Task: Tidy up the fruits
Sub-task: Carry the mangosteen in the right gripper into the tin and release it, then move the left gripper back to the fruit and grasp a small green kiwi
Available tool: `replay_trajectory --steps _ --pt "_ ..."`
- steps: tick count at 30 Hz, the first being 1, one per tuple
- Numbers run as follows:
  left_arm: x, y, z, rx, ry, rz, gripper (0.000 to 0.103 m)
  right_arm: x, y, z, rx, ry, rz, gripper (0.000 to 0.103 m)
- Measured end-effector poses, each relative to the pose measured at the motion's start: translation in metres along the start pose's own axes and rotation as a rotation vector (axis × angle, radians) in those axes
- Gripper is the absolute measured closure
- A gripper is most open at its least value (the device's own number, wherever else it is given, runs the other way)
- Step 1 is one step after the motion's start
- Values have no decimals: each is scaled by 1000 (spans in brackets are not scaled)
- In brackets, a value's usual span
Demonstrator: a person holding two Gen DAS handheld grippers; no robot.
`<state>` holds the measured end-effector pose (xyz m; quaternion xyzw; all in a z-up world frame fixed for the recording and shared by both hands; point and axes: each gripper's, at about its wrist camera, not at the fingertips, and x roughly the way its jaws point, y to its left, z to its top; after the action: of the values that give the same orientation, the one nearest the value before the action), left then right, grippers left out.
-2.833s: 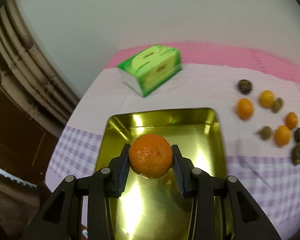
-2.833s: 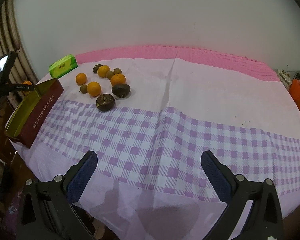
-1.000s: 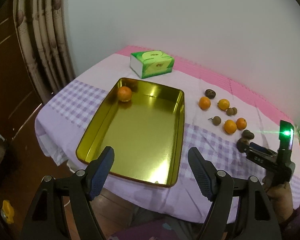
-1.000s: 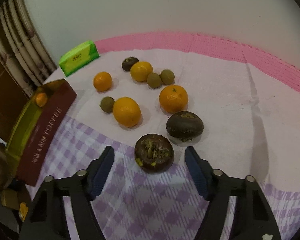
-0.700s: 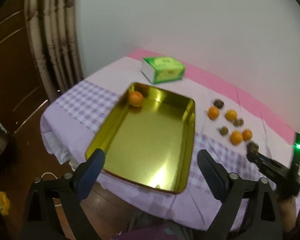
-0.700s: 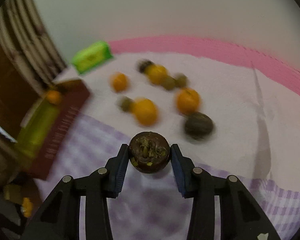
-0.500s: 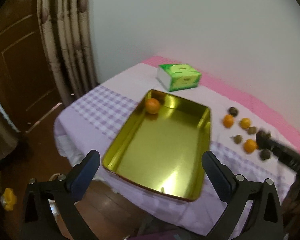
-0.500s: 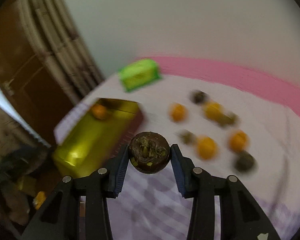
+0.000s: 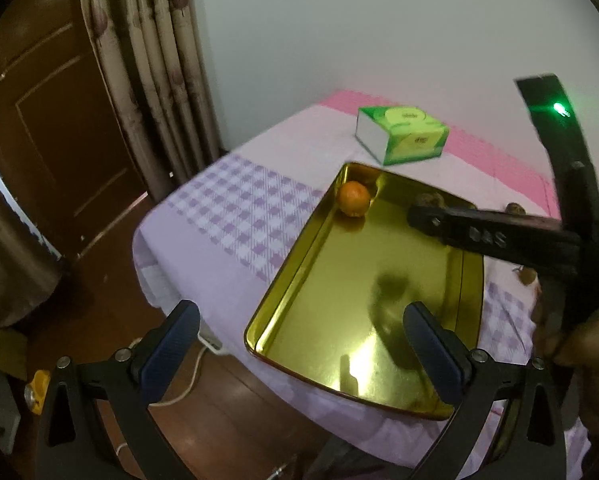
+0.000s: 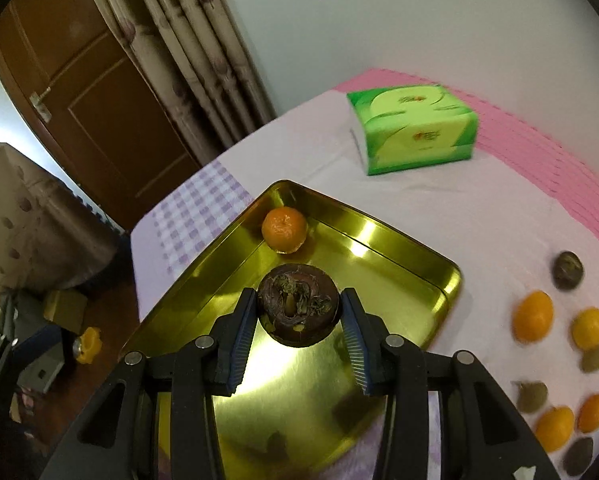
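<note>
My right gripper (image 10: 299,312) is shut on a dark brown mangosteen (image 10: 298,304) and holds it above the gold tray (image 10: 395,284). One orange (image 10: 284,229) lies in the tray's far corner; it also shows in the left wrist view (image 9: 353,198). My left gripper (image 9: 299,344) is open and empty, hovering off the near edge of the tray (image 9: 299,312). The right gripper's black body (image 9: 499,236) reaches over the tray from the right in the left wrist view. Several oranges (image 10: 533,322) and dark fruits (image 10: 567,270) lie on the cloth right of the tray.
A green tissue box (image 10: 413,128) stands behind the tray on the pink and purple checked tablecloth (image 9: 235,216). Curtains (image 9: 151,64) and a brown door (image 9: 47,120) are to the left, past the table edge. Floor clutter lies below (image 10: 71,320).
My right gripper closed on the mangosteen, lifted it and carried it left over the tray. My left gripper released the orange into the tray, opened and pulled back.
</note>
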<state>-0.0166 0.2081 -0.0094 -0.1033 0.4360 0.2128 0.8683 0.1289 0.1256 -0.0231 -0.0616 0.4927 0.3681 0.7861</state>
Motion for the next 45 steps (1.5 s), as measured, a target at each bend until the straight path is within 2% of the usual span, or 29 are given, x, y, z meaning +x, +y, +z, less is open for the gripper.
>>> replay_trajectory --steps 7,19,23,26,30,33,36,39,40,45 --pt "11 6 2 -22 42 -8 2 32 -4 16 -12 52 -59 63" --pt "22 11 3 -44 95 -9 2 57 -11 25 8 90 -118 63" --pt "23 11 3 -34 100 -12 2 53 -12 26 20 66 -102 62" --pt "23 10 3 -29 103 -13 2 44 -13 27 26 34 -98 58" --pt "21 8 2 -24 101 -18 2 17 -17 22 66 -61 -48 48" --pt "18 6 1 -15 89 -20 2 -17 -25 2 89 -158 -34 44" --pt "14 2 0 3 74 -29 2 -61 -42 -35 109 -254 -72 40" --pt "8 -5 -3 34 49 -38 2 -100 -67 -80 145 -298 -179 38" --pt "5 -8 -3 49 37 -41 2 -116 -84 -103 179 -303 -239 38" --pt "-12 -29 -10 131 -14 -102 2 -163 -149 -171 283 -261 -495 38"
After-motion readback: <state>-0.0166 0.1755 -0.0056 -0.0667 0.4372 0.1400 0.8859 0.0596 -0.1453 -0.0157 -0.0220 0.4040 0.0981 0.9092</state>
